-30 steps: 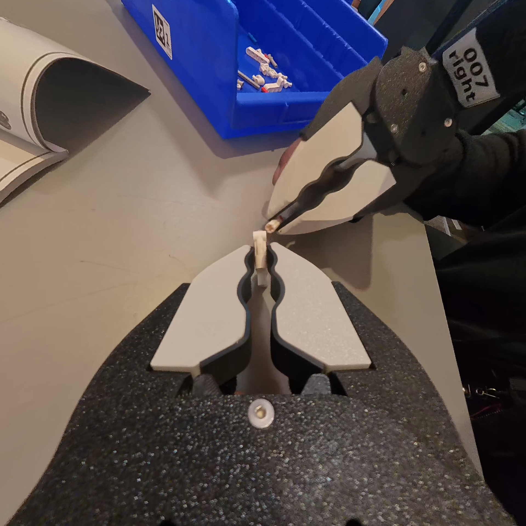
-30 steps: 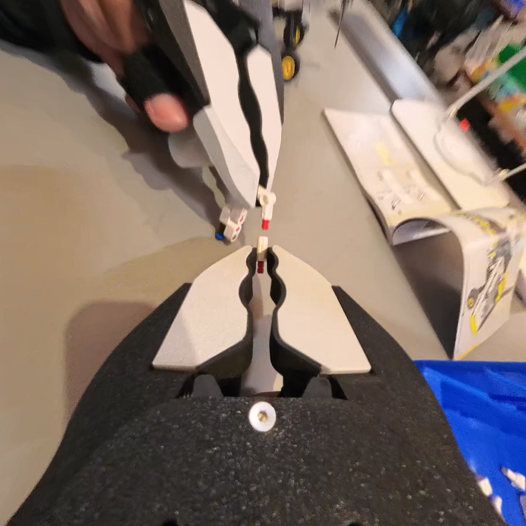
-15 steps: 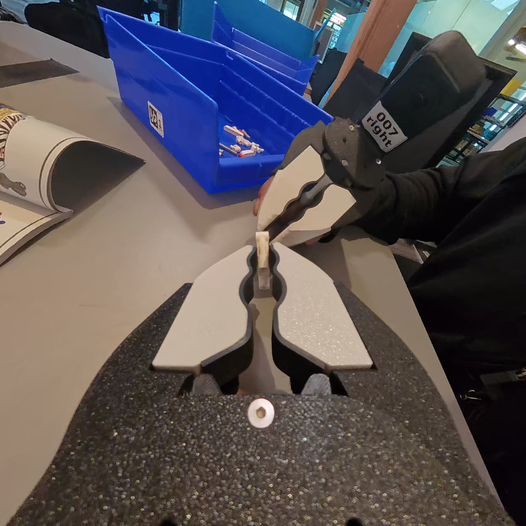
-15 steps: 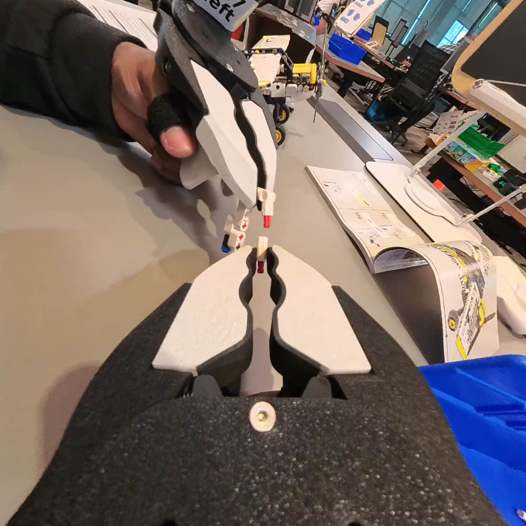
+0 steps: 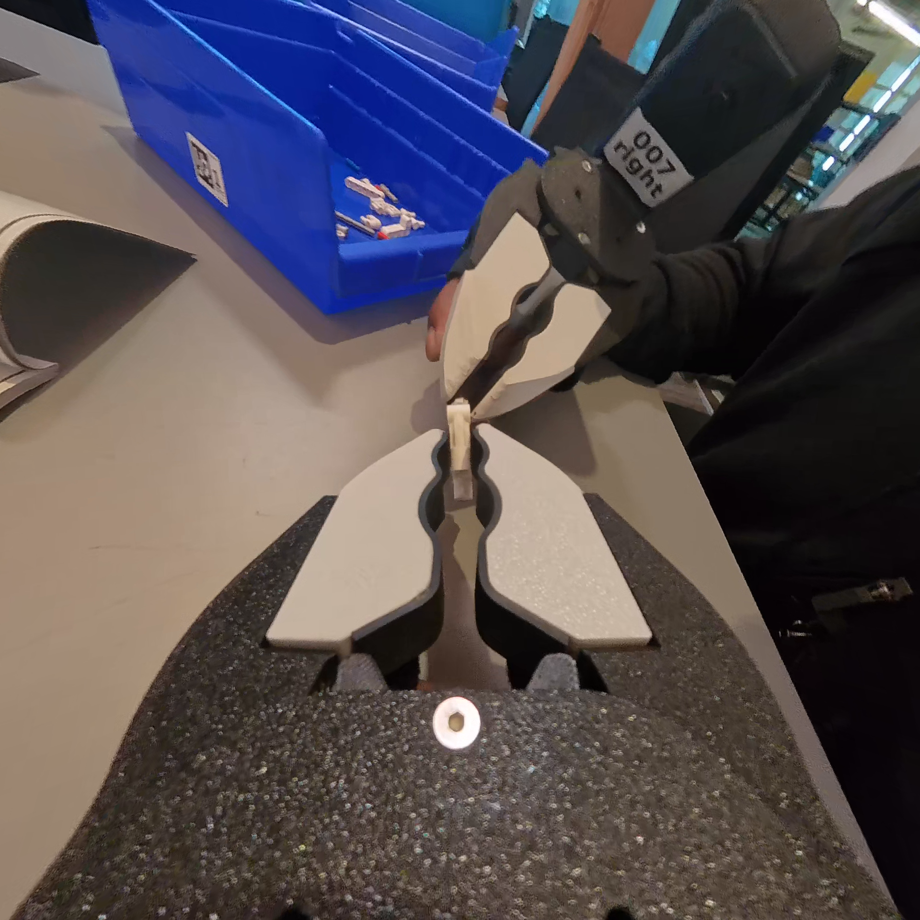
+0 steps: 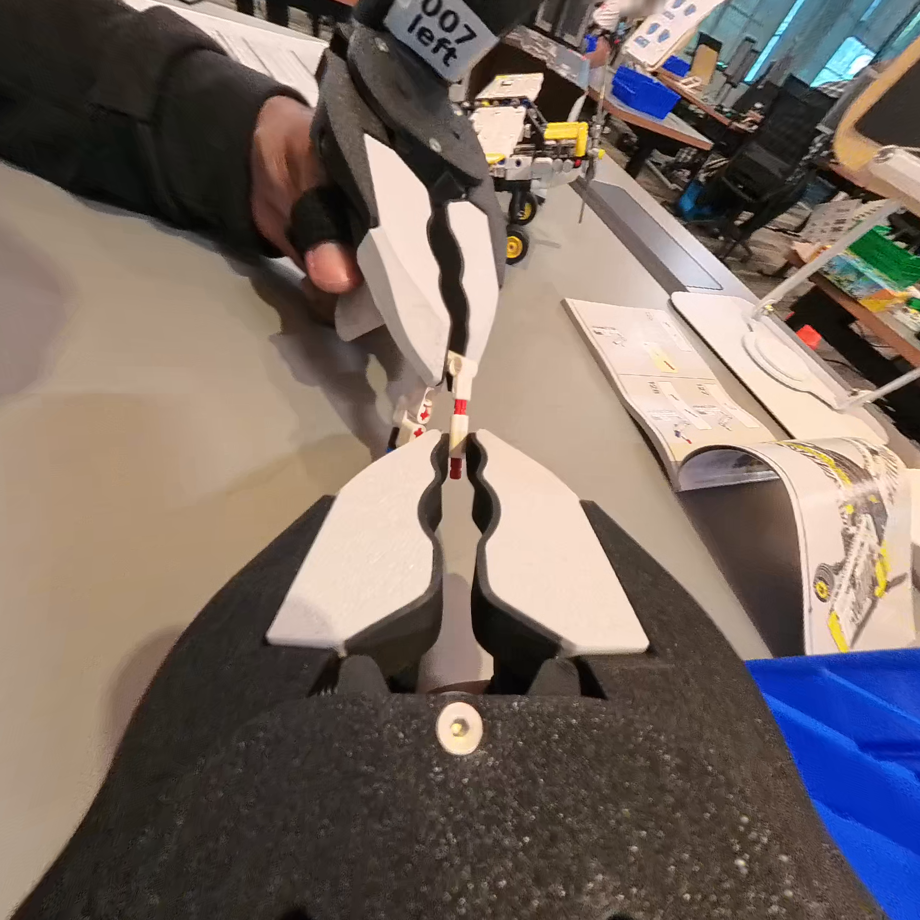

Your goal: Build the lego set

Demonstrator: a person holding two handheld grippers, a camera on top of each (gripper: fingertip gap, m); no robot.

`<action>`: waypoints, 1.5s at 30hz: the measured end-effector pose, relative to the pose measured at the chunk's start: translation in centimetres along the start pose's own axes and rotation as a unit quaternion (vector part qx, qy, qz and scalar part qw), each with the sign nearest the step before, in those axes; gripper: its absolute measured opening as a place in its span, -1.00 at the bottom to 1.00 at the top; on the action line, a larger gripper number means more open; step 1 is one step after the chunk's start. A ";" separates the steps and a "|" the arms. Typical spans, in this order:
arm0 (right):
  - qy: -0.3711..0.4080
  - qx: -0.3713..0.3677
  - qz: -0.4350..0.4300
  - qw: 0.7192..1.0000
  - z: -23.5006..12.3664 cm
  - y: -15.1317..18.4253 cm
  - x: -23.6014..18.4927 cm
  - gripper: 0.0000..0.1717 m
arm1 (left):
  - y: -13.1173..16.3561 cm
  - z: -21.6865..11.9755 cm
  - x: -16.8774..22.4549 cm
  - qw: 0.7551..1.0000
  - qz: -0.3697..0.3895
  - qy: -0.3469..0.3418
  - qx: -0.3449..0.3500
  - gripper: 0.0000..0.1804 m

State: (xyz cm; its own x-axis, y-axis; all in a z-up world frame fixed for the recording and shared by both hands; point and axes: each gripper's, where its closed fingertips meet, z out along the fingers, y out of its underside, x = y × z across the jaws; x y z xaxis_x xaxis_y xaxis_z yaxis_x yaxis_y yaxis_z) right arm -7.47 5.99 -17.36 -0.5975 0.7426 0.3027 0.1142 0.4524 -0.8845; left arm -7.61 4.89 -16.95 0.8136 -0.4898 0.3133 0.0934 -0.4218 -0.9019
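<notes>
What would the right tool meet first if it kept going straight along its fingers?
The right tool, clamped on a white connector with a red pin, points at the left tool's white connector. The two parts look joined at a red pin, so that comes first.

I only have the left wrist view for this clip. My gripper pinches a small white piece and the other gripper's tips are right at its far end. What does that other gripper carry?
Observer: The right gripper is shut on a short white connector with a red pin at its near end.
Operator: Do the two held pieces meet?
Observer: Yes, a red axle on the left gripper's white piece runs into that connector.
Operator: Anything under my gripper?
Observer: A white assembly with red cross marks sits on the table beneath it.
</notes>
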 end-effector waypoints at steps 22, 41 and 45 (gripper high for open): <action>0.010 -0.041 -0.009 0.999 -0.2 0.5 0.1 -0.93 | 0.7 0.9 0.1 0.999 0.030 -0.027 -0.026 -0.82; 0.010 -0.054 -0.052 0.997 -0.1 0.2 -0.8 -0.93 | 0.1 1.0 0.4 0.999 0.038 -0.017 -0.004 -0.91; 0.009 -0.064 -0.059 0.996 0.0 0.3 -0.9 -0.94 | 0.3 1.1 0.5 0.999 0.040 -0.018 -0.012 -0.92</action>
State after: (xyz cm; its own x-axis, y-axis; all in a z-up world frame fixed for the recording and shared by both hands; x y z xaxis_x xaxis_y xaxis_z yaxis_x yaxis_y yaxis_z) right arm -6.85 5.46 -17.92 -0.5992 0.6884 0.4087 0.1443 0.5951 -0.7906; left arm -6.54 5.37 -17.43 0.8380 -0.4952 0.2291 0.0131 -0.4014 -0.9158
